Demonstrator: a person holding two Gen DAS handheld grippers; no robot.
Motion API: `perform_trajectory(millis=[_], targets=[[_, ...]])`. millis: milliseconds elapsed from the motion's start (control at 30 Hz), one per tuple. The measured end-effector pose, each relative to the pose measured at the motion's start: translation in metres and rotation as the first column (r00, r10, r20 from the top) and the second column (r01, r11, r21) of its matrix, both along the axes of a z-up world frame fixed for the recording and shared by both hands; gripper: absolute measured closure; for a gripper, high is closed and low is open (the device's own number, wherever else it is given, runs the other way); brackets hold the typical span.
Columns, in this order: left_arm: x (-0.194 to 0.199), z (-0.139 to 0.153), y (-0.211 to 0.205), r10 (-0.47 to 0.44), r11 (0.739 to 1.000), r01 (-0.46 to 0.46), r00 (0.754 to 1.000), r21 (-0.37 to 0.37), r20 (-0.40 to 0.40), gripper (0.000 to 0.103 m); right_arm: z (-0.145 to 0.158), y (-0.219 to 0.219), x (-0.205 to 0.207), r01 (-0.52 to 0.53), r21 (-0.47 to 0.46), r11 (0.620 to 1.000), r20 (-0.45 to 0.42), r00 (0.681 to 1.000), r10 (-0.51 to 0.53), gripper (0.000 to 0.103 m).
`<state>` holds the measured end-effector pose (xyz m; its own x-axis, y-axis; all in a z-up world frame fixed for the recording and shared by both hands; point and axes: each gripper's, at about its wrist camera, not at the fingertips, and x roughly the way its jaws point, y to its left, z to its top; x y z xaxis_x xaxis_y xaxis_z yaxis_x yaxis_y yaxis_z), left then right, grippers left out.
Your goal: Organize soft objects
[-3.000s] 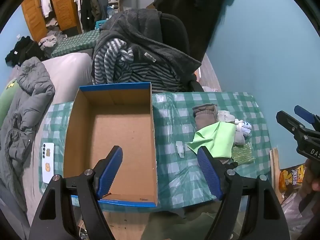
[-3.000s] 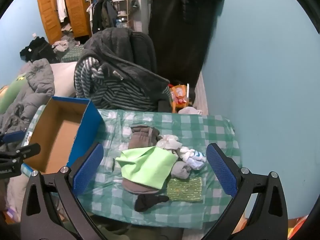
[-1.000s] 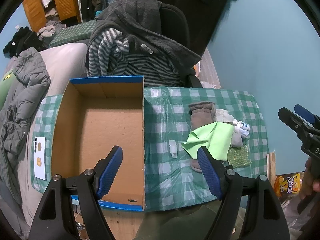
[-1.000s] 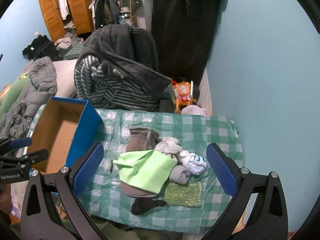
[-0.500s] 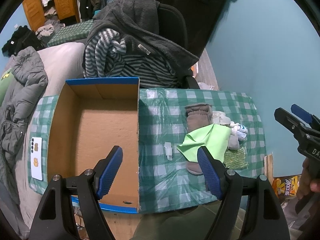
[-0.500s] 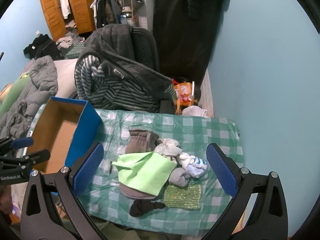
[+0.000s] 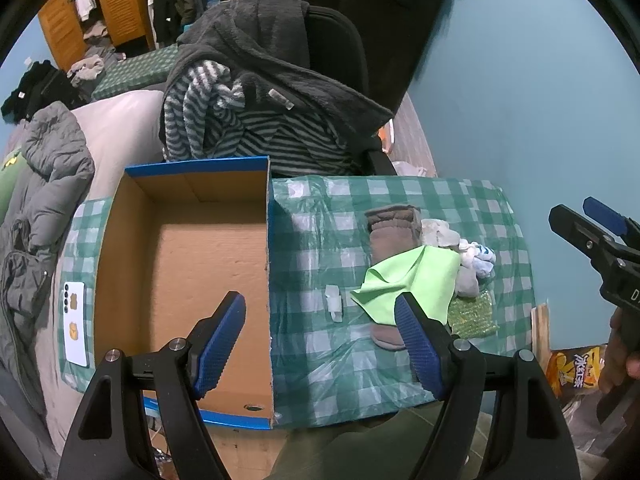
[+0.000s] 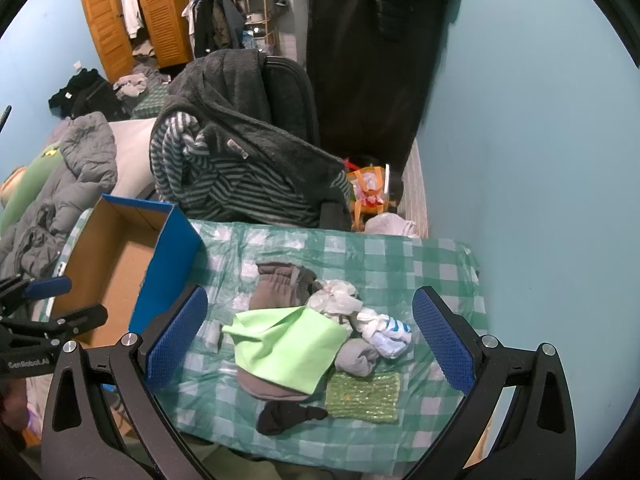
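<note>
Both grippers are spread wide with nothing in them, hovering above the table, so nothing's been grabbed yet. The right gripper (image 8: 310,336) is basically framing the pile of soft stuff: the green cloth (image 8: 286,346) sits dead centre between its fingers, draped over a brown glove (image 8: 280,284) that pokes out toward 12 o'clock, with a white-and-blue sock bundle (image 8: 384,330) at 3 o'clock, a grey sock (image 8: 356,356) tucked just beside it, a sparkly green pad (image 8: 362,396) at 4 o'clock and a dark sock (image 8: 288,416) at 6, right by the near table edge. The left gripper (image 7: 322,344) hangs over the right wall of the cardboard box (image 7: 180,264), which looks empty and sits at 9 o'clock from the pile. Stuff that could go sideways, imo: the cloth is lying on top of other things, so pinching it low could drag the glove along or sweep that dark sock off the edge. The plastic-looking checked tablecloth (image 8: 400,256) is wrinkly, so a deep grab might catch it and tug everything. There's also a small white thing (image 7: 334,302) between box and pile; can't really tell what it is, so I'd hate to scoop it by mistake. And the box wall stands tall, so a low carry could clip it.
</note>
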<state>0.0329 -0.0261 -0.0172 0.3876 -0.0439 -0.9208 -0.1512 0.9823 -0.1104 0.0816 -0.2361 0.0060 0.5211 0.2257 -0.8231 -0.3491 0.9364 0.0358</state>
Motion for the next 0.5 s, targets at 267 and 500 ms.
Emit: perform_trajectory(millis=[267, 500], targets=[[0.003, 0.0, -0.006, -0.003, 1.0, 0.003, 1.0, 0.003, -0.001, 0.025, -0.002, -0.001, 0.002, -0.001, 0.0, 1.0, -0.002, 1.0, 0.001, 0.001], [0.009, -0.002, -0.016, -0.015, 1.0, 0.015, 1.0, 0.001, -0.015, 0.025, -0.004, -0.005, 0.007, 0.006, 0.0, 1.0, -0.019, 1.0, -0.006, 0.001]])
